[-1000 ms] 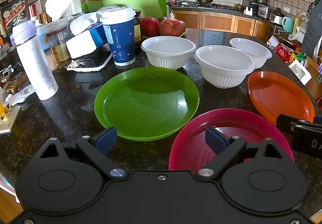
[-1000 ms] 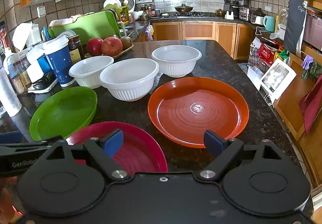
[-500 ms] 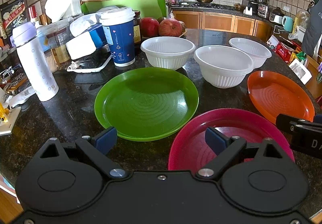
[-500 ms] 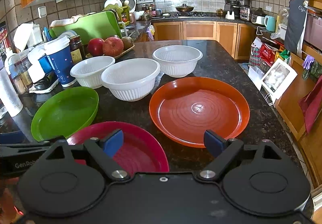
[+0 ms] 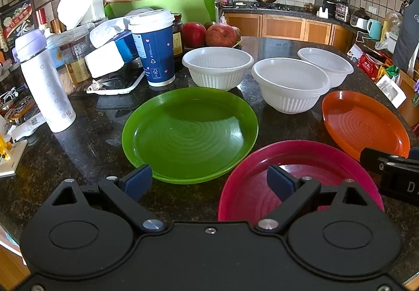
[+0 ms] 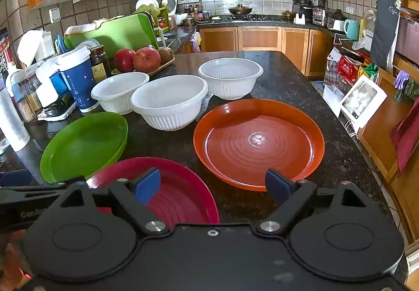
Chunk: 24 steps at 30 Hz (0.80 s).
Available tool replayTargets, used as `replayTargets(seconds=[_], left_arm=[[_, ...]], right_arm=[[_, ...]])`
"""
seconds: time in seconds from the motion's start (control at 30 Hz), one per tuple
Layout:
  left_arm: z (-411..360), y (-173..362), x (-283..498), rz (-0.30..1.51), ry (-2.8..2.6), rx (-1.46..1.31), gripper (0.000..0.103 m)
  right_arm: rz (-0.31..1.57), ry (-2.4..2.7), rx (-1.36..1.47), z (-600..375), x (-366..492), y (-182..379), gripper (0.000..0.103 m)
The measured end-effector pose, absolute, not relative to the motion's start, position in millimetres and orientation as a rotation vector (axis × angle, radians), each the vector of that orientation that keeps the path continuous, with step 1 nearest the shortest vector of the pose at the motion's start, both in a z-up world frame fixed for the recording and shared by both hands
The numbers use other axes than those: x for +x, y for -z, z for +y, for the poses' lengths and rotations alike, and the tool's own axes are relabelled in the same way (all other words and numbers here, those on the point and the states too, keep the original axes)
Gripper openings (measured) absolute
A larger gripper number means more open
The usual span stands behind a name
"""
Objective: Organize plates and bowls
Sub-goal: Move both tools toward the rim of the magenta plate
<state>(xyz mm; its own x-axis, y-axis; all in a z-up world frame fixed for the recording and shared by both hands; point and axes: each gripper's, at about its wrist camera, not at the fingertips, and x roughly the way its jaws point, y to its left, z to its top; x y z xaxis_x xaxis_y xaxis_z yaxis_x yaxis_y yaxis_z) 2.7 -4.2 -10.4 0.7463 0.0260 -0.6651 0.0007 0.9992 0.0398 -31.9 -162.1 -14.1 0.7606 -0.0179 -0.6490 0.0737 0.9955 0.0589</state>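
Blue paper cup [image 5: 153, 51], white bottle [image 5: 44, 84], red apples [image 5: 209, 34], green cutting board [image 5: 167, 3], dark granite counter [image 5: 86, 144]

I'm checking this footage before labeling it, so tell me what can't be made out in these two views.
- Pink plate: near edge hidden behind the left tool in the left wrist view, and behind the right tool in the right wrist view.
- Farthest white bowl: partly covered by the middle bowl, left wrist view.
- Jar label: too small to read.
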Motion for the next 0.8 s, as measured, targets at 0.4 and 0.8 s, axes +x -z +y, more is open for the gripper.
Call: replayTargets(seconds=[0.4,0.8], left_arm=[[-7.3,10.1,3.9,0.732,-0.006,0.049,0.094],[-10.8,7.6,-0.1,0.721,0.016,0.039,0.092]], right_arm=[[0.717,0.043,0.089,-165.0,-29.1,14.9,0.092],[0.722,0.057,0.068,-167.5,-27.0,21.5,0.092]])
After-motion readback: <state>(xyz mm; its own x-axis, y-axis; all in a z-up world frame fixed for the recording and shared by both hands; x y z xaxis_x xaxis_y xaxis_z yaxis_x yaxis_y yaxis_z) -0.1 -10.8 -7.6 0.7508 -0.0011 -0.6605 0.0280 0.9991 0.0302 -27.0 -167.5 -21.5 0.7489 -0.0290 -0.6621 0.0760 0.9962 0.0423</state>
